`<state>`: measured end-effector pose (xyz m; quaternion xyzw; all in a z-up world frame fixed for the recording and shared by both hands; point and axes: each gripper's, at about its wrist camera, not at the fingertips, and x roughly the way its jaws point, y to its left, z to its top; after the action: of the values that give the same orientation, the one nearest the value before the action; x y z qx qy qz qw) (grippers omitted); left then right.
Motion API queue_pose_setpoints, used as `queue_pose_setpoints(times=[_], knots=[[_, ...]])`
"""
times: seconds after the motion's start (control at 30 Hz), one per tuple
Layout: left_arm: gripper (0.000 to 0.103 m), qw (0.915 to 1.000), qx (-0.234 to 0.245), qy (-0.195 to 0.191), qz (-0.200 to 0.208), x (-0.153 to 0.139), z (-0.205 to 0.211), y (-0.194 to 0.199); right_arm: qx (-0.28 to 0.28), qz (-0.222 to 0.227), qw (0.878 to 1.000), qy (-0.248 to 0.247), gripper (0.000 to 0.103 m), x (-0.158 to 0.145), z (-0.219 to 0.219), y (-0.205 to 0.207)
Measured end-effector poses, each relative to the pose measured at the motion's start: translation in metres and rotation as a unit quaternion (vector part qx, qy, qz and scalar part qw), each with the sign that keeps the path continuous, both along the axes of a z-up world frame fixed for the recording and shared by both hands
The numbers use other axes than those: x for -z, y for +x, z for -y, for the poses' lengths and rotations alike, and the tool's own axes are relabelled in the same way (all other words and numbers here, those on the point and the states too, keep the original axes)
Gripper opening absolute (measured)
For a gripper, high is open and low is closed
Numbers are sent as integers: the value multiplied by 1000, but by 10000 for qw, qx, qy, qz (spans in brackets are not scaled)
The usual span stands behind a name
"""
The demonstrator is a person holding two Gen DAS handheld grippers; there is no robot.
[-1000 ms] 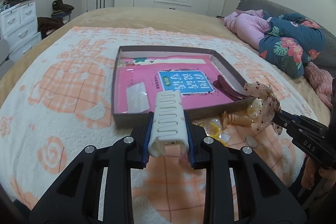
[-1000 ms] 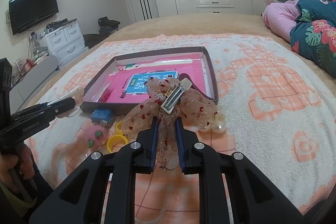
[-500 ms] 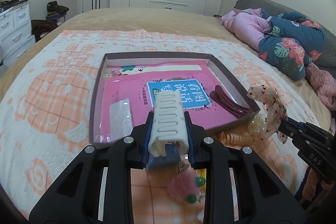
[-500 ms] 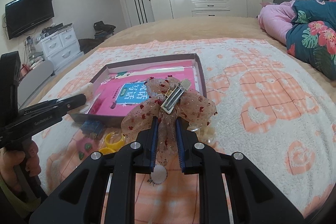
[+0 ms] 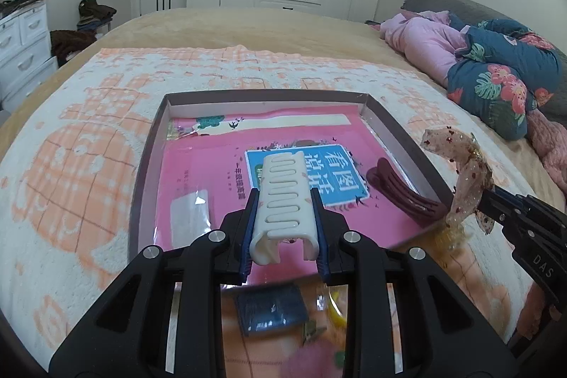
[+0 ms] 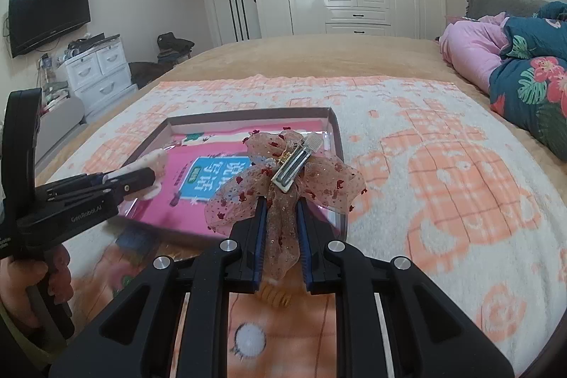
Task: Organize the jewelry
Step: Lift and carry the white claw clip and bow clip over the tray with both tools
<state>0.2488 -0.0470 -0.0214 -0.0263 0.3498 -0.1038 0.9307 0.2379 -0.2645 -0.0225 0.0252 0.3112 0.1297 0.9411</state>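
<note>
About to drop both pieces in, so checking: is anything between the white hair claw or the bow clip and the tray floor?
Nothing visible blocks either. The white hair claw hangs over bare pink lining of the tray; the maroon hair clip lies apart, toward the right wall. The bow clip is at the tray's near right corner.

A book lies in the tray (hair clip on its right), on the blanket.
</note>
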Motion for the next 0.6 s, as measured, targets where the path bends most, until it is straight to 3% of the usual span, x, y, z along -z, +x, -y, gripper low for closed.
queue_pose_setpoints(times=[0.6], knots=[[20, 9994, 83, 26, -333, 18, 11, 32, -288, -310, 9983, -399, 16, 18, -24, 62]])
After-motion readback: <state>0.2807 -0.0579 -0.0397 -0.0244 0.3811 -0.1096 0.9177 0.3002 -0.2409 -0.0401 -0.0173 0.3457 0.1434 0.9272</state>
